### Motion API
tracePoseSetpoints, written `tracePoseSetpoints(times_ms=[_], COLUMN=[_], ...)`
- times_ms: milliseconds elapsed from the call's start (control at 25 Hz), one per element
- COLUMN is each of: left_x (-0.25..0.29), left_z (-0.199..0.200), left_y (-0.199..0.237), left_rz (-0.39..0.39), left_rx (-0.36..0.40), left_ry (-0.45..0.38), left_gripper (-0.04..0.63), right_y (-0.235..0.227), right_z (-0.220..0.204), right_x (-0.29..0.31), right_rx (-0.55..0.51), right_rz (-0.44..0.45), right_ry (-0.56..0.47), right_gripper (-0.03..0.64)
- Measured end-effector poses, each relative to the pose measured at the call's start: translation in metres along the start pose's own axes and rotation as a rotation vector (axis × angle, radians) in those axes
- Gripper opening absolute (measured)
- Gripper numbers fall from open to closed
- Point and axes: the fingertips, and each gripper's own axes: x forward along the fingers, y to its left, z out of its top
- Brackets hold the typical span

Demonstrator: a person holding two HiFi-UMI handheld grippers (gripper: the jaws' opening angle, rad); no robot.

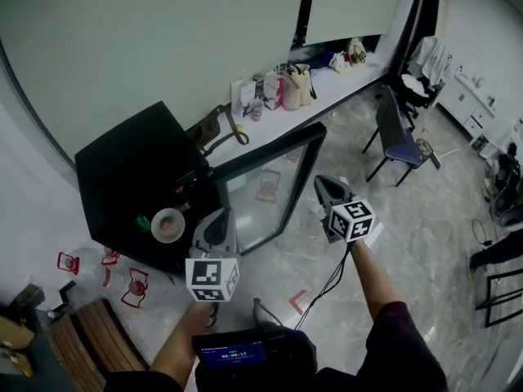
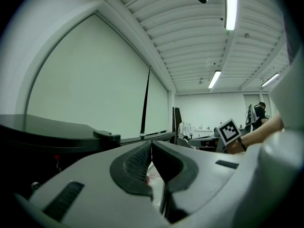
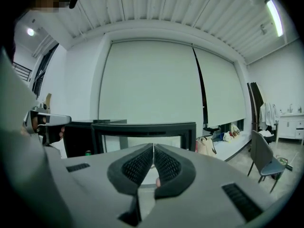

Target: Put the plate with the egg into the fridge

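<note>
Head view: round pale plate, brownish egg on it, seated inside boxy matte-black fridge; black-framed glass door swung wide. Left gripper and right gripper, grey shells with ribbed dark pads, both closed tip to tip, nothing clamped, apart from plate.

Bags lined along the white ledge; dark chair near its end; red floor markers beside a slatted wooden bench.

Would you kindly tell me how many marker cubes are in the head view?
2: the left-hand cube at bottom centre, and the right-hand cube higher, to its right, near the fridge door.
</note>
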Motion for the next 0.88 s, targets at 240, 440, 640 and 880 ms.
tracePoseSetpoints(times_ms=[240,440,640,880], left_x=[0.073,0.127,0.157,0.162], left_z=[-0.009,-0.016,-0.021,-0.021], left_y=[-0.038,-0.061,-0.074,-0.07], left_rz=[-0.022,-0.058,-0.074,-0.064], left_rx=[-0.002,0.01,0.008,0.011], left_ry=[0.024,0.041,0.069,0.076], left_gripper=[0.009,0.009,0.009,0.009], right_y=[-0.069,-0.093,-0.105,-0.104], right_z=[-0.015,-0.03,-0.033,-0.025], right_x=[0.045,0.078,0.099,0.119], right_rx=[-0.023,-0.022,-0.046,-0.108], right_rz=[0.075,0.125,0.166,0.238], right_ry=[0.109,0.161,0.177,0.195], right_gripper=[0.06,0.16,0.234,0.259])
